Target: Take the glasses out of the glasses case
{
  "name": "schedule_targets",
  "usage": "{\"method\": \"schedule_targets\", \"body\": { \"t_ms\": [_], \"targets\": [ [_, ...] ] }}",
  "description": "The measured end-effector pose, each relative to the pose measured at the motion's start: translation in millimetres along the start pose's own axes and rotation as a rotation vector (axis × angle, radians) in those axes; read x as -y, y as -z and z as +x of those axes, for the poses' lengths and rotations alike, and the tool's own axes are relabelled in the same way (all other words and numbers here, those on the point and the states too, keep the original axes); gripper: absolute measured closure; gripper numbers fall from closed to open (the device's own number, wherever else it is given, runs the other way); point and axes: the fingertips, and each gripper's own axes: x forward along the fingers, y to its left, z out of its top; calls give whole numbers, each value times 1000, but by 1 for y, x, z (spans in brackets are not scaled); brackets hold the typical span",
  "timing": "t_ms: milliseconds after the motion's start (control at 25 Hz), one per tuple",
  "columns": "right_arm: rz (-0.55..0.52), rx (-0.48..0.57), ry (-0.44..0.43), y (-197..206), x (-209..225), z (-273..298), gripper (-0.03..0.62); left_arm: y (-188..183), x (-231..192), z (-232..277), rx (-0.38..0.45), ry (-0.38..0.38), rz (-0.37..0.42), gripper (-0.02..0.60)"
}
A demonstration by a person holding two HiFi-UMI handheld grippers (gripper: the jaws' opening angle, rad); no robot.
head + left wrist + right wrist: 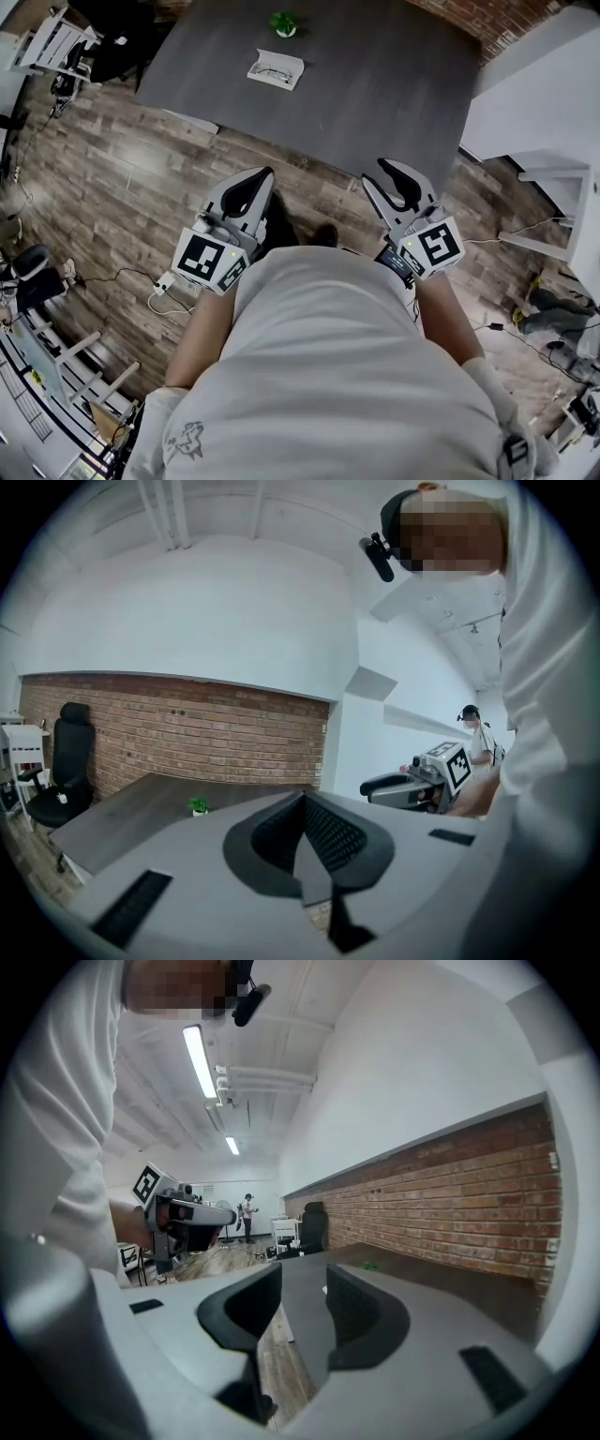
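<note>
Glasses case [292, 66] lies open on far side of dark tabletop [394, 84], just below small green plant [285, 24]. Glasses [271, 71] lie inside case. Case's long side runs left to right across view, a bit tilted.

Both grippers are well apart from case, not over tabletop yet.
- Left hand-held gripper [266, 176]: tips pressed together, holds nothing. Case lies almost straight ahead of it, so it looks like nearer one.
- Right hand-held gripper [377, 174]: spread wide, nothing between. Case lies ahead and off to its left.

Next move likely needs long reach forward.
</note>
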Motion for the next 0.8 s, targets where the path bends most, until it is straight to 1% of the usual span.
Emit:
{"method": "schedule_targets", "body": {
  "t_ms": [160,320,560,800],
  "targets": [
    [3,-5,28,-3,9,14,437,-8,-18,14,9,31,6,571],
    [10,-14,55,-7,13,39,437,-10,-44,19,5,69,11,571],
    [1,-18,69,-21,5,98,437,-24,-106,17,18,83,11,571],
    [-12,-29,79,-37,-15,162,437,-28,-173,-2,29,89,-3,571]
  ]
}}
